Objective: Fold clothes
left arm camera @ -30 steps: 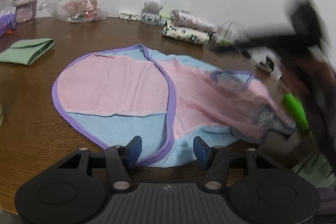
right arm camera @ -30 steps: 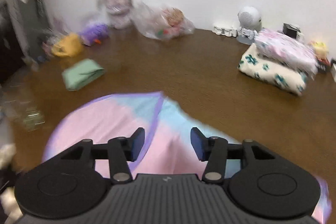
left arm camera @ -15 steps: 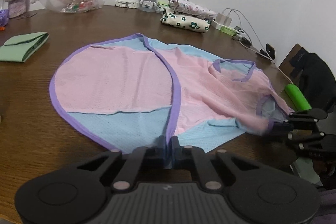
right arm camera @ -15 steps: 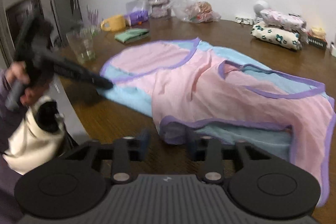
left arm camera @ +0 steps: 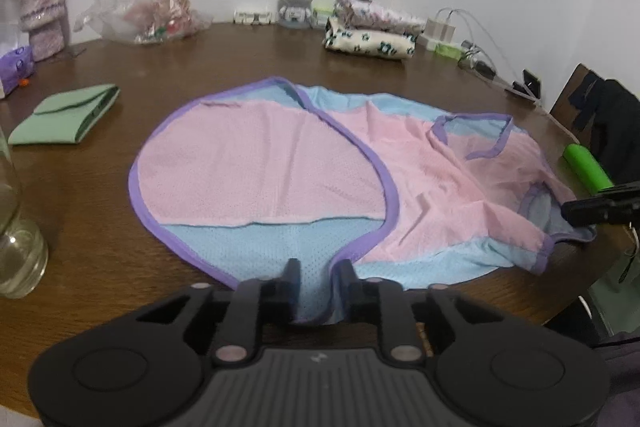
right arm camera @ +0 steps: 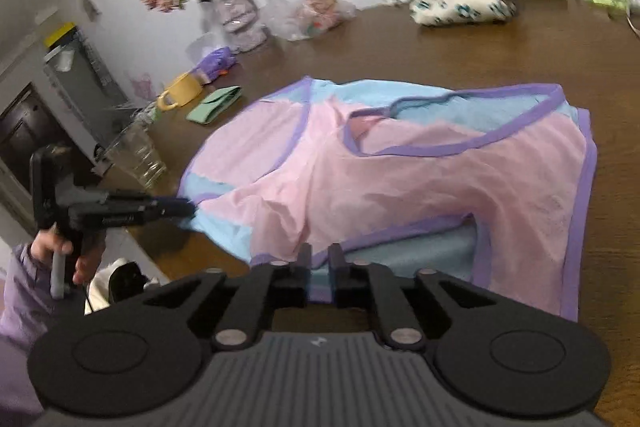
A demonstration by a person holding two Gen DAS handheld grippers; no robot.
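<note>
A pink and light-blue garment point(left arm camera: 280, 167) with purple trim lies spread on the brown table point(left arm camera: 100, 211). At its near hem, my left gripper point(left arm camera: 318, 283) has its jaws opening, with a small gap showing. The blue hem lies in that gap, loose between the fingers. It appears side-on as the left gripper point(right arm camera: 176, 207) in the right wrist view, at the garment's point(right arm camera: 400, 187) left corner, held by a hand point(right arm camera: 52, 247). My right gripper point(right arm camera: 319, 267) is at the other end, on the purple-trimmed hem. Its jaws are starting to open, but they still stand close together with the hem pinched between them.
A folded green cloth point(left arm camera: 64, 115), a glass point(left arm camera: 16, 251), a flower vase point(left arm camera: 42, 11) and a plastic bag point(left arm camera: 148, 15) sit to the left and back. Folded floral cloths point(left arm camera: 372, 33), a small robot figure point(left arm camera: 298, 3) and chargers point(left arm camera: 444, 35) line the far edge. A green roller point(left arm camera: 586, 167) lies right.
Both grippers came down from open onto the garment's hem. The left one shut on it and now shows a small gap. The right one swung across to the garment's other end and narrowed.
</note>
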